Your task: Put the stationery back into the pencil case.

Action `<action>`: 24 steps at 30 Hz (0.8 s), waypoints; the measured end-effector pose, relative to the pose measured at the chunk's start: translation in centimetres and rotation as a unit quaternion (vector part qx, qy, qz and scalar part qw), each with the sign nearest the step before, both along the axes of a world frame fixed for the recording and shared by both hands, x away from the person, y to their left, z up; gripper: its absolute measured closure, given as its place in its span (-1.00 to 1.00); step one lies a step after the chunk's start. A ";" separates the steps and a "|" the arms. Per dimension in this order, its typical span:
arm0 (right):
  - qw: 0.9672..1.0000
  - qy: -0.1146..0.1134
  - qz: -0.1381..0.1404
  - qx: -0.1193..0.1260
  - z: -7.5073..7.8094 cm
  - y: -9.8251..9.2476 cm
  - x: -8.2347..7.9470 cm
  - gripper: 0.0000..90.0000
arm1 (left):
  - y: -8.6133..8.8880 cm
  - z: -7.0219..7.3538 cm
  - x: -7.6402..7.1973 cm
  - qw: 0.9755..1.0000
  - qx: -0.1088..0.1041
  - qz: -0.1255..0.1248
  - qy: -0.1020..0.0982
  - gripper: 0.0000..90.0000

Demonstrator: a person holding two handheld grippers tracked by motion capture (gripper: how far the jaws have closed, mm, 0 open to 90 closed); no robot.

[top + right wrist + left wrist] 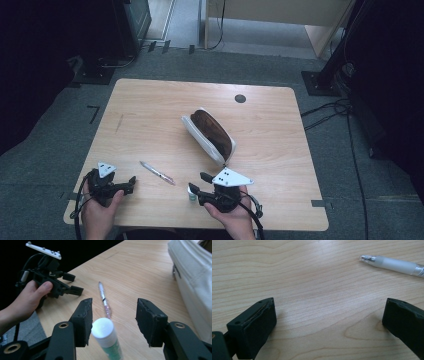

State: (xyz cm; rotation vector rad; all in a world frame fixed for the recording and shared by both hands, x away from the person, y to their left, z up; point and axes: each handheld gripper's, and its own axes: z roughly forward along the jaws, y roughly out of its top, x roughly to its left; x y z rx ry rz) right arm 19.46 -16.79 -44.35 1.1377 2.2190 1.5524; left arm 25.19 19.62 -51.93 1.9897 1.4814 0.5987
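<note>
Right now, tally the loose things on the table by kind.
Pencil case: 1
Pen: 1
Glue stick: 1
Total: 3

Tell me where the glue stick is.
High view: the glue stick stands at the table's near edge, between the right hand-held gripper's open jaws, right of the pen.

Bare table [150, 115] lies left of the pouch [210, 135]; pen [157, 173] blocks the front.

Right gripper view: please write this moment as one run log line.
right gripper: open, around white-capped green glue stick, no grip | left gripper: open, empty | clear plastic pen: lying on wooden table
</note>
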 end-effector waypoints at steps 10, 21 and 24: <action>1.000 0.002 0.014 0.001 -0.6 0.5 -0.6 -0.01 | 0.0 0.0 0.0 1.000 0.000 0.000 0.000 -1.00; 1.000 0.002 0.009 -0.027 -2.2 1.2 -0.9 0.01 | 0.0 0.0 0.0 1.000 0.000 0.000 0.000 -1.00; 0.999 0.000 0.007 -0.034 -2.5 1.4 -0.9 0.04 | 0.0 0.0 0.0 1.000 0.000 0.000 0.000 -1.00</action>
